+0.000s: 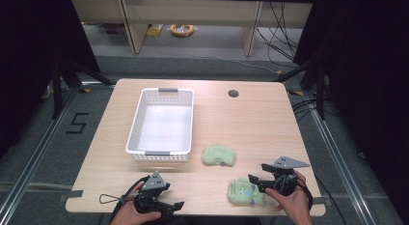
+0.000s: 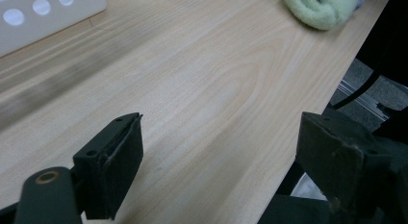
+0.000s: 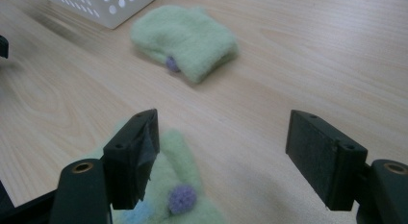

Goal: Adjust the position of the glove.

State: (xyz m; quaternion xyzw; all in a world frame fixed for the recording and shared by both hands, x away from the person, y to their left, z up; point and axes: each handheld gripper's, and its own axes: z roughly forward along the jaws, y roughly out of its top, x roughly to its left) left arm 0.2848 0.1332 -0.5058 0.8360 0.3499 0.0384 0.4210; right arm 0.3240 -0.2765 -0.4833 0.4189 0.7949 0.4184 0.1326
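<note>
A white perforated plastic basket [image 1: 164,126] is being seen standing empty on the left-centre of the light wooden table [image 1: 251,123] in the high view. Just to the right of the basket's near corner, a folded pale green fuzzy sock [image 1: 219,155] is lying on the wood, apart from the basket. A second green fuzzy sock [image 1: 245,191], marked with a small purple pom-pom [image 3: 182,198], is lying closer to the near edge.

The right gripper [image 1: 255,182] is being held in the person's right hand [image 1: 289,201] near the table's front right, with its jaws spread wide apart and nothing gripped; in the right gripper view the nearer sock is lying beneath and beside its left jaw, though contact cannot be told.

The left gripper [image 1: 173,206] is being held in the left hand [image 1: 132,214] at the front left edge, its jaws likewise parted and empty over bare wood, with the basket's wall [image 2: 48,15] showing at the top left of the left gripper view.
</note>
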